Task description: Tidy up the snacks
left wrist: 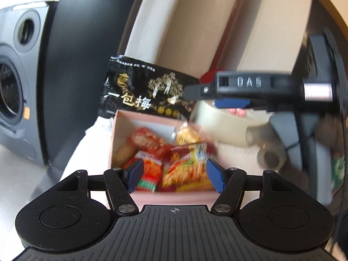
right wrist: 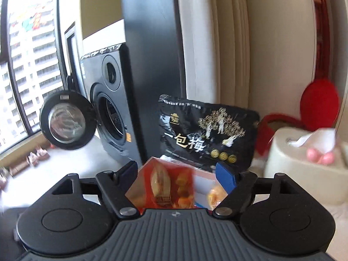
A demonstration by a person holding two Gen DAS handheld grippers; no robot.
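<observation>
Black bag (left wrist: 145,91): glossy, gold trees, white characters; standing at the pink box's (left wrist: 171,195) far edge.
Box contents: red and orange snack packs (left wrist: 152,145).
Left gripper (left wrist: 174,174): released, over the box.
Right gripper (right wrist: 180,174): spread wide; whether it grips the red pack (right wrist: 165,187) between its fingers, I cannot tell.
Room: dark washing machine (right wrist: 108,108) at left, door open; cream tissue holder (right wrist: 300,154) right.

Right gripper (right wrist: 176,174), at lower centre, is standing with jaws apart above a pink box (right wrist: 202,178) holding an orange snack packet (right wrist: 161,184). A black plum bag (right wrist: 206,134) is leaning upright just behind the box. At right, a tissue box (right wrist: 300,152) is sitting before a red ornament (right wrist: 319,102). At left, a washing machine (right wrist: 108,104) is standing with its door (right wrist: 67,124) open.
</observation>
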